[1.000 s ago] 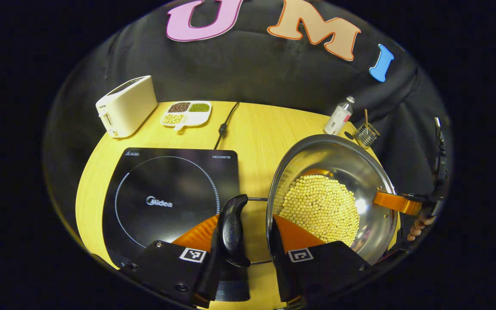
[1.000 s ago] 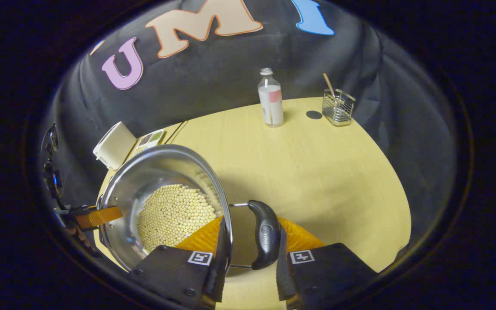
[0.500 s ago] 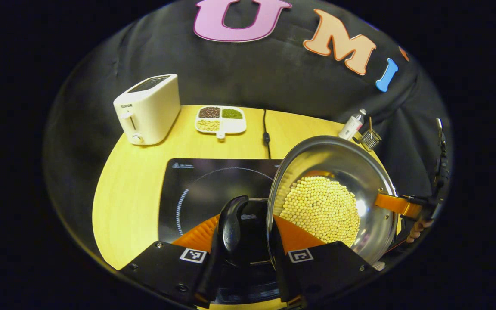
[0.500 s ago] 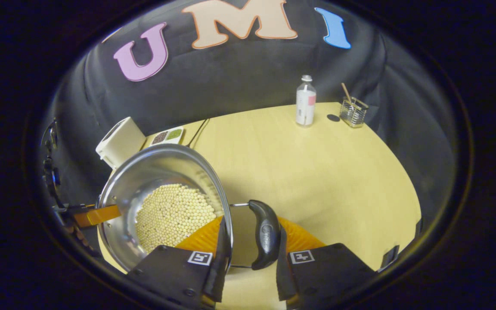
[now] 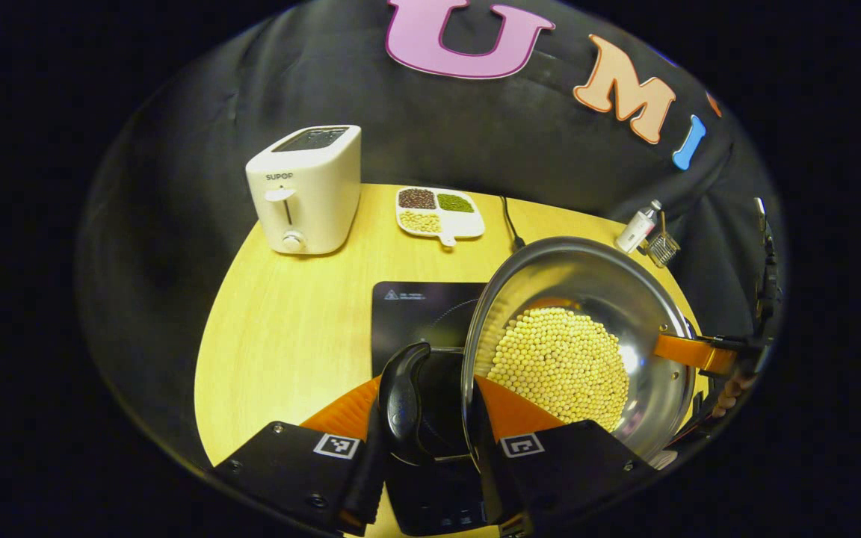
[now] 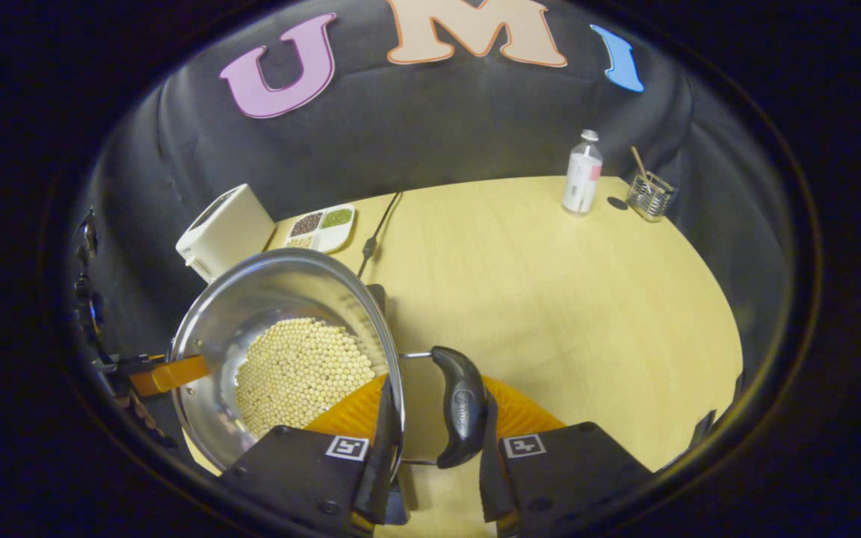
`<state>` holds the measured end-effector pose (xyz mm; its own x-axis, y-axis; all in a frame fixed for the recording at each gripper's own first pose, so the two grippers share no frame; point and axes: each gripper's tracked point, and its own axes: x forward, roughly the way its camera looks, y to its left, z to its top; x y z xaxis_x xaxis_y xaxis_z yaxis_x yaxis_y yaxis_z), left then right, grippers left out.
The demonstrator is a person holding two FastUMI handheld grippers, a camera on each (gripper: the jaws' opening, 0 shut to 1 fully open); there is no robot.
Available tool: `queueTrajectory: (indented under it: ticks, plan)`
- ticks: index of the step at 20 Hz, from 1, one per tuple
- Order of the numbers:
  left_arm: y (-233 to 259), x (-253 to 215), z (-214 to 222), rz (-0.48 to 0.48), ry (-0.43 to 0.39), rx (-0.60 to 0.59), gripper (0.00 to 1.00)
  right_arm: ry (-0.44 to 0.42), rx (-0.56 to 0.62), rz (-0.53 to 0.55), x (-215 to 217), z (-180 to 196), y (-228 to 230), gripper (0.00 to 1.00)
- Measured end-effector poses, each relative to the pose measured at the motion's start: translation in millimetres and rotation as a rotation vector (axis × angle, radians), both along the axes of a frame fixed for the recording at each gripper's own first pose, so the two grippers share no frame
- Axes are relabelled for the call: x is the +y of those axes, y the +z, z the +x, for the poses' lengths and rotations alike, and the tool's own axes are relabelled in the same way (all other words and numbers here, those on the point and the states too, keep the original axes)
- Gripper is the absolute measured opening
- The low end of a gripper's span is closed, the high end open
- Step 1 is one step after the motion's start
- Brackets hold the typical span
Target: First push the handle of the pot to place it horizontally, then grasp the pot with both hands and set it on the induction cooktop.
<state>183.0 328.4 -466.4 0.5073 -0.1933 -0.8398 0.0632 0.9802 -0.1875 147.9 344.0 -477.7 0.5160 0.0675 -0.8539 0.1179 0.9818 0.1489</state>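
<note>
A steel pot (image 5: 587, 291) holding soybeans (image 5: 557, 366) hangs above the table, carried by both grippers. My left gripper (image 5: 430, 426) is shut on the pot's black side handle (image 5: 400, 400), one finger outside the handle and one inside the rim. In the right gripper view, my right gripper (image 6: 434, 430) clamps the opposite black handle (image 6: 460, 407) and rim of the pot (image 6: 266, 299) the same way. The black induction cooktop (image 5: 415, 306) lies under the pot's left side, mostly hidden by it; one corner of the cooktop (image 6: 378, 295) peeks out behind the rim.
A white toaster (image 5: 307, 190) and a divided dish of beans (image 5: 438, 213) stand at the back of the yellow table (image 5: 288, 329), with the cooktop's cable (image 5: 509, 224) beside them. A bottle (image 6: 581, 175) and a wire holder (image 6: 649, 196) stand at the far right.
Both grippers have carried the pot leftwards; it has gone from beside the cooktop to above it, covering most of the plate. Both grips are unchanged.
</note>
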Motion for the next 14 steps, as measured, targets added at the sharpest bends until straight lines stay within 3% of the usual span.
queueTrajectory:
  ticks: [9, 10, 12, 14]
  plan:
    - [-9.4, 26.3, 0.7, 0.016, 0.019, 0.000, 0.54, 0.024, 0.030, 0.009, 27.7, 7.6, -13.7, 0.50]
    - [-8.8, 27.7, 3.2, 0.018, 0.019, -0.004, 0.54, 0.024, 0.034, 0.011, 30.3, 10.1, -14.9, 0.45]
    - [-15.0, 29.7, 6.0, 0.028, 0.022, 0.003, 0.54, 0.022, 0.045, 0.014, 31.5, 10.0, -18.5, 0.45]
    - [-17.8, 30.7, 5.4, 0.053, 0.024, 0.008, 0.61, 0.023, 0.047, -0.010, 27.0, 9.9, -20.6, 0.53]
